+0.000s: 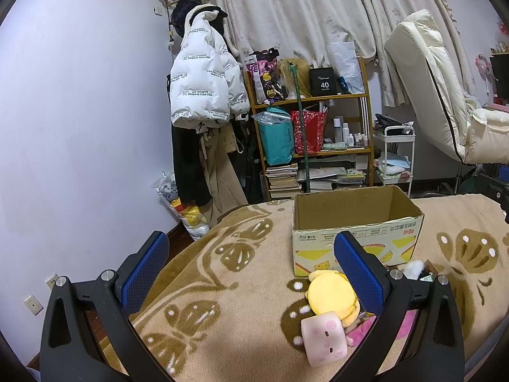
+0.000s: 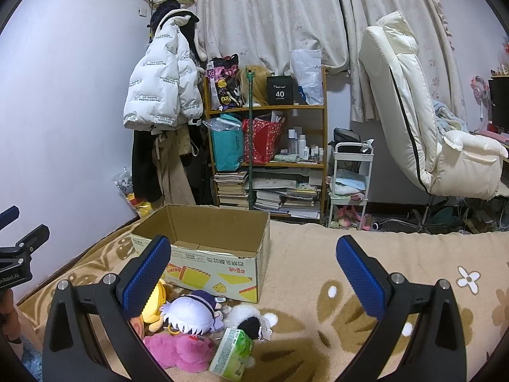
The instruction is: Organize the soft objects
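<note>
Blanket [image 2: 318, 254], yellow plush [image 1: 331, 293] half-hidden

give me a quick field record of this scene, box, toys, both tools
surface: beige blanket with a brown pattern
box: open cardboard box, upright, no toys visible inside
toys in front of box: yellow plush, pink square plush, white-haired doll, pink plush, black-and-white plush, green packet
left tool: open, holding nothing, above the blanket
right tool: open, holding nothing, above the toy pile
packing status: nothing packed yet
</note>
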`<action>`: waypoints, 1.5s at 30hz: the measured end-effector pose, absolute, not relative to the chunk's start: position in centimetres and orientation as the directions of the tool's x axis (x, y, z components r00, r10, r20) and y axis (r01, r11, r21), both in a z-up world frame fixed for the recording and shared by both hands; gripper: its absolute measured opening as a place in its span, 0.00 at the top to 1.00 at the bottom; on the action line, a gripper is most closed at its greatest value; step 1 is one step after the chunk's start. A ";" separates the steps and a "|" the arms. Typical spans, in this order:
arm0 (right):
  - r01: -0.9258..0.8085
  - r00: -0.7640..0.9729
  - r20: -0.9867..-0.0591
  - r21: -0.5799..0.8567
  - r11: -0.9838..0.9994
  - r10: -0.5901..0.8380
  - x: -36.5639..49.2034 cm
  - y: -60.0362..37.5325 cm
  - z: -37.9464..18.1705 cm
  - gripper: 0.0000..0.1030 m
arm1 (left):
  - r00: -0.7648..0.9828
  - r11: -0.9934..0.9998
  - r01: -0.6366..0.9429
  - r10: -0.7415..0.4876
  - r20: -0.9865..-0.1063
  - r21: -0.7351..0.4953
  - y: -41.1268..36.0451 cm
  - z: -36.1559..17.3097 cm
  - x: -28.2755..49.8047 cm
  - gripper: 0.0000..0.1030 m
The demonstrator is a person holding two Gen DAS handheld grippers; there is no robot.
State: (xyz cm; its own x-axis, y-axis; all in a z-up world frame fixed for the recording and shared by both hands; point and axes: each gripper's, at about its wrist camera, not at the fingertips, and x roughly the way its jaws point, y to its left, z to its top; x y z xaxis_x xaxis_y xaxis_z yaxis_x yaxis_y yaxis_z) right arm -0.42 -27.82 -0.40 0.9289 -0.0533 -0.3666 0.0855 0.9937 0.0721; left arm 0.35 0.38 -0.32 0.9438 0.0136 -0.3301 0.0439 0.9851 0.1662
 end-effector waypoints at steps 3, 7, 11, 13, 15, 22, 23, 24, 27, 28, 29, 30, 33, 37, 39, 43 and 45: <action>0.086 0.929 -0.366 0.073 0.994 -0.053 -0.4 -27.8 -0.4 0.00 | 0.944 0.985 0.045 0.013 -0.329 0.168 0.4 -0.3 0.4 0.01; 0.086 0.929 -0.366 0.072 0.994 -0.053 -0.4 -27.9 -0.4 0.00 | 0.944 0.985 0.044 0.014 -0.330 0.167 0.4 -0.3 0.4 0.01; 0.086 0.929 -0.366 0.072 0.994 -0.053 -0.4 -27.9 -0.4 0.00 | 0.944 0.985 0.043 0.015 -0.330 0.168 0.3 -0.3 0.3 0.01; 0.086 0.929 -0.367 0.072 0.994 -0.054 -0.4 -27.9 -0.4 0.00 | 0.944 0.985 0.043 0.015 -0.330 0.168 0.3 -0.3 0.4 0.01; 0.086 0.929 -0.366 0.073 0.994 -0.054 -0.4 -28.0 -0.4 0.00 | 0.944 0.985 0.044 0.015 -0.330 0.170 0.3 -0.3 0.4 0.01; 0.086 0.929 -0.367 0.073 0.994 -0.053 -0.4 -28.1 -0.4 0.00 | 0.943 0.984 0.043 0.016 -0.332 0.170 0.3 -0.3 0.4 0.01; 0.085 0.928 -0.368 0.074 0.994 -0.052 -0.4 -28.1 -0.4 0.00 | 0.942 0.984 0.044 0.016 -0.336 0.171 0.3 -0.3 0.4 0.01; 0.085 0.928 -0.369 0.073 0.994 -0.052 -0.4 -28.1 -0.4 0.00 | 0.939 0.984 0.047 0.015 -0.343 0.171 -0.1 -1.0 0.4 0.01; 0.075 0.927 -0.373 0.077 0.994 -0.041 -0.2 -28.1 -0.8 0.00 | 0.920 0.983 0.060 0.013 -0.391 0.173 0.1 -1.5 1.2 0.01; 0.068 0.925 -0.379 0.077 0.995 -0.034 -0.1 -28.0 -0.9 0.00 | 0.915 0.982 0.062 0.015 -0.403 0.177 0.1 -1.7 1.4 0.01; 0.067 0.923 -0.383 0.074 0.995 -0.034 0.1 -27.9 -0.9 0.00 | 0.910 0.981 0.063 0.019 -0.415 0.184 0.1 -1.9 1.7 0.01; 0.068 0.922 -0.385 0.072 0.995 -0.035 0.2 -27.6 -0.6 0.00 | 0.905 0.980 0.062 0.025 -0.425 0.191 0.1 -2.1 1.8 0.01; 0.067 0.907 -0.420 0.062 0.996 -0.035 0.6 -27.5 -1.0 0.00 | 0.884 0.976 0.077 0.026 -0.466 0.202 -0.1 -2.9 2.5 0.01; 0.049 0.875 -0.484 0.059 0.997 -0.015 1.5 -27.3 -1.8 0.00 | 0.853 0.971 0.110 0.017 -0.521 0.211 -0.6 -3.5 3.3 0.01; 0.035 0.861 -0.508 0.071 0.997 0.006 1.9 -27.2 -2.3 0.00 | 0.832 0.968 0.129 0.012 -0.554 0.214 -0.9 -3.9 3.7 0.01; 0.021 0.829 -0.558 0.093 0.995 0.035 2.8 -27.3 -3.3 0.00 | 0.802 0.962 0.146 0.022 -0.597 0.231 -1.5 -4.7 4.4 0.01; 0.021 0.817 -0.575 0.100 0.995 0.041 3.1 -27.3 -3.6 0.00 | 0.783 0.963 0.155 0.017 -0.621 0.222 -1.8 -5.2 4.9 0.01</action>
State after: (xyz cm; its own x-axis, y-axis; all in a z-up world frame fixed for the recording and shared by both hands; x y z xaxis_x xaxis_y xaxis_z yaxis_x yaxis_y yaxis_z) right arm 3.13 -27.35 -3.57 0.8171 0.0406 -0.5750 0.0210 0.9948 0.1000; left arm 4.93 -1.84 -5.23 0.7833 0.0168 -0.6215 0.1554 0.9626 0.2219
